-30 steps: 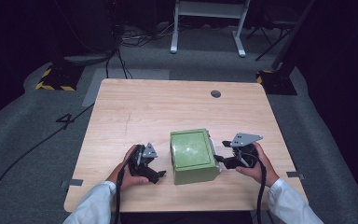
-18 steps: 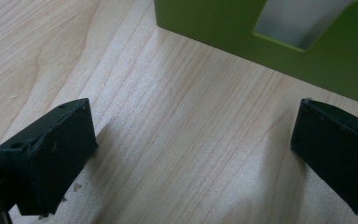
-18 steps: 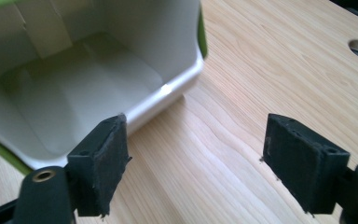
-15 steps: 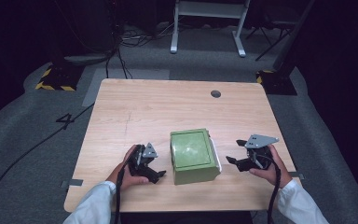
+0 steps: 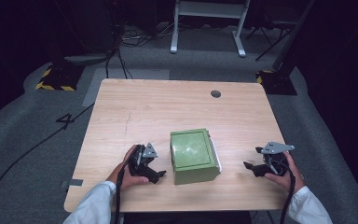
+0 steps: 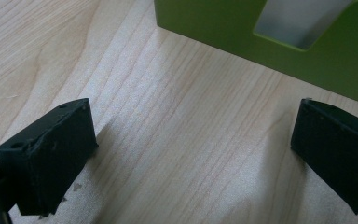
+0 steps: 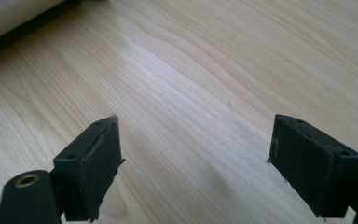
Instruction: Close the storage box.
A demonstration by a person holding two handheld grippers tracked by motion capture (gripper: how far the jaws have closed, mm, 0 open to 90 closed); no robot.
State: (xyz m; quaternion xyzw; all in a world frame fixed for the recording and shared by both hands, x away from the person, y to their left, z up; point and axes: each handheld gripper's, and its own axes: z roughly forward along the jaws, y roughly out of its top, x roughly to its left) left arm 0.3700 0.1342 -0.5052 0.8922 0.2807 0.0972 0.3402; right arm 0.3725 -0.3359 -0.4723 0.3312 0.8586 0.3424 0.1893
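– Up close on the left gripper (image 6: 191, 154), jaws are sitting wide apart, facing a cutout in the green box (image 5: 193, 156) that overhead isn't showing.

– Right gripper (image 5: 254, 166), spread too, is hovering over bare table (image 5: 168, 102) beyond.

We read just one sign: a dark figure "4" (image 5: 66, 118) marked on the grey floor (image 5: 23, 154) to the left of the table (image 5: 168, 107) in the high view (it sits just beside a black cable (image 5: 37, 144) that runs across the floor). We find no lettering, label or brand that we can read on the green box (image 5: 193, 154), nor on the wood seen in the two gripper views.
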